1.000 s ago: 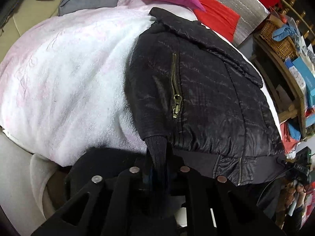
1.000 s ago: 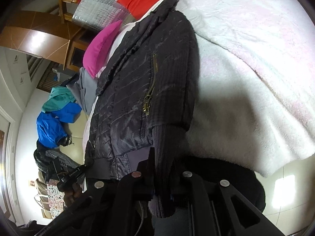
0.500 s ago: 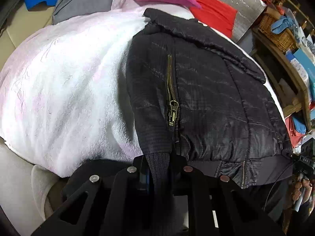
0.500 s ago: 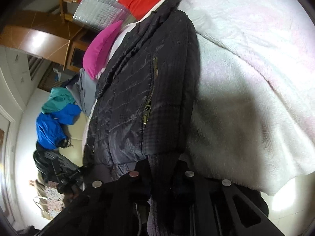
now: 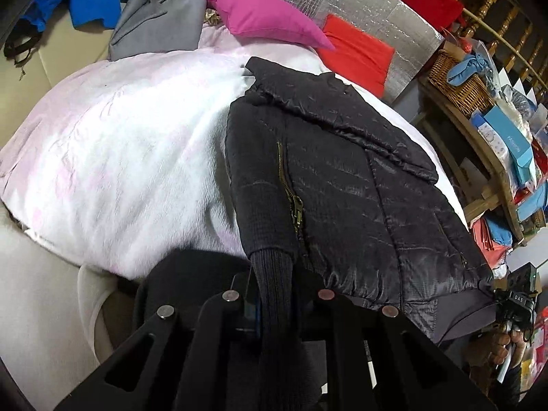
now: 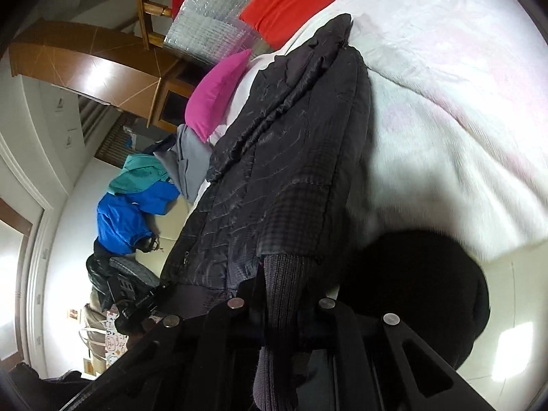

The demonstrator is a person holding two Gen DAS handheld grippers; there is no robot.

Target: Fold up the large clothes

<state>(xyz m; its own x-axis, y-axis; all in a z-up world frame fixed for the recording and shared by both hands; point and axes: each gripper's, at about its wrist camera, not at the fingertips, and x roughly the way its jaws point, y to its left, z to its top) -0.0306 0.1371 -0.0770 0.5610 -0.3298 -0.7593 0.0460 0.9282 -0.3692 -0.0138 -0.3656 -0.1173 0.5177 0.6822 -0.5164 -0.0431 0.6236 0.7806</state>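
Now both claws grip knit cuffs: left gripper (image 5: 274, 294), right gripper (image 6: 281, 294). The black jacket (image 5: 342, 178) spreads toward twelve o'clock on the white blanket (image 5: 120, 157). Probably mid-fold; next, carry sleeves across.

Both grippers look like the same build, all matte black. On the left gripper (image 5: 274, 304) you get two chunky angular fingers (image 5: 212, 322), each one split into flat struts with long slots cut through them. Four round silver screw heads (image 5: 231, 296) sit in a row across the top, shiny against the black. There's a bit of blue tucked inside next to one finger. The right gripper (image 6: 281, 311) is a twin: same black struts, same slotted cutouts, same four silver screws (image 6: 390, 318). From the left camera you can see the other gripper's body has small white lettering on it, too tiny to read properly.
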